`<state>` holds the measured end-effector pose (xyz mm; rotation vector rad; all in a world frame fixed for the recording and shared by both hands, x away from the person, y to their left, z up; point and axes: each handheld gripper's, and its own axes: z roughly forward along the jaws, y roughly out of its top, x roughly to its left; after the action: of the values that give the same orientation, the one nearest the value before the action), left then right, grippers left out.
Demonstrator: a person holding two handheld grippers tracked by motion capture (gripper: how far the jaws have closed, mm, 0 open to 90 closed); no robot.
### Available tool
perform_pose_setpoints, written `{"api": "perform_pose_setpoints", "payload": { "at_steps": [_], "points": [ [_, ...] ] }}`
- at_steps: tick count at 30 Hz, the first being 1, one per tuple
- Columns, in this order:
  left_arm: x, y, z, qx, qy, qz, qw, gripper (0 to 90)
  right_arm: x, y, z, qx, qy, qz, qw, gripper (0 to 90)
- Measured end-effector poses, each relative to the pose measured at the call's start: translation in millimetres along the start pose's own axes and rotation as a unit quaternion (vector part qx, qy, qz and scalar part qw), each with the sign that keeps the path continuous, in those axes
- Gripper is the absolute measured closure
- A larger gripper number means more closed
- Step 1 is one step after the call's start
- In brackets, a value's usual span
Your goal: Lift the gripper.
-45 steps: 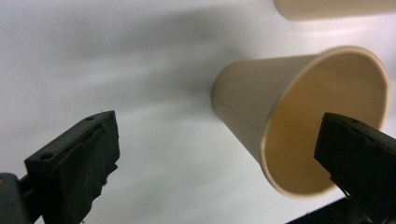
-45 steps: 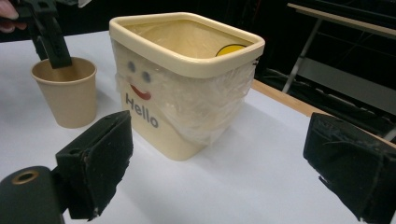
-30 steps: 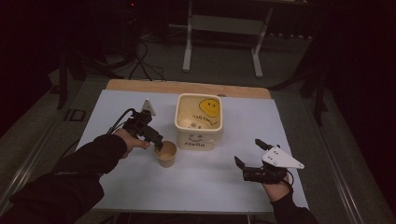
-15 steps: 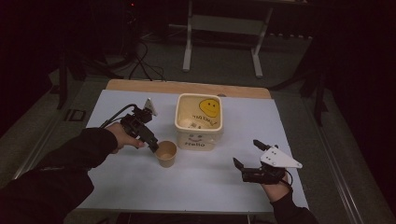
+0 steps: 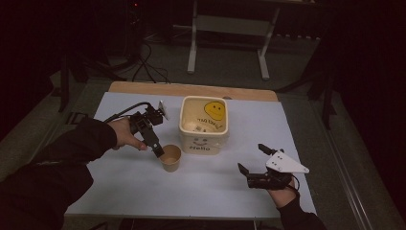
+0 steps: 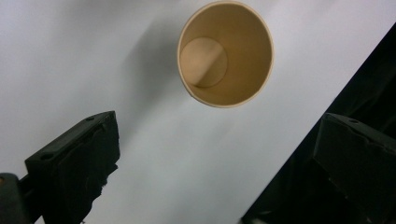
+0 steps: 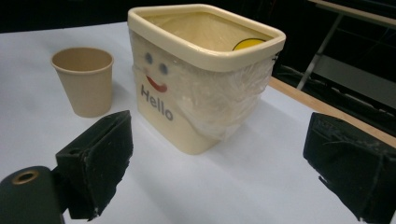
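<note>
A tan paper cup [image 5: 170, 157] stands upright and empty on the white table, just left of a cream square bin [image 5: 204, 125] with a smiley face and "Hello" on it. My left gripper [image 5: 156, 149] hangs open right above the cup's left rim; its own view looks straight down into the cup [image 6: 226, 52]. My right gripper [image 5: 250, 159] rests open near the front right of the table, pointing at the bin [image 7: 205, 70] and the cup [image 7: 84, 86].
The bin is lined with a clear plastic bag. A wooden strip [image 5: 191, 89] runs along the table's far edge. Metal stand legs [image 5: 227, 40] and cables [image 5: 143, 57] lie on the dark floor beyond. Bare table surface [image 5: 143, 191] stretches across the front.
My left gripper has drawn back slightly to the left and up from the cup. The right gripper and the cup have stayed where they were.
</note>
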<state>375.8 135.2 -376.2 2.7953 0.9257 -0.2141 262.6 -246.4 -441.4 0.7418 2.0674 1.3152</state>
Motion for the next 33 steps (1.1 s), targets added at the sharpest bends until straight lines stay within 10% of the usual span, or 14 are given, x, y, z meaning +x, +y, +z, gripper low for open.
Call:
{"api": "perform_pose_setpoints", "payload": {
  "at_steps": [12,18,33],
  "points": [
    [-10.7,6.1,1.3,0.008,0.007,0.093,0.9956,1.2,-0.5,0.9,-1.1,-0.009,0.011,-0.003,0.9999,8.2],
    [-21.6,10.4,-1.8,0.021,0.028,0.166,0.9856,1.2,0.4,0.8,0.1,-0.007,0.013,-0.005,0.9999,8.2],
    [-40.6,26.2,-5.9,0.047,0.028,0.251,0.9665,1.2,1.5,0.4,1.4,-0.004,0.023,-0.010,0.9997,8.2]
  ]
}}
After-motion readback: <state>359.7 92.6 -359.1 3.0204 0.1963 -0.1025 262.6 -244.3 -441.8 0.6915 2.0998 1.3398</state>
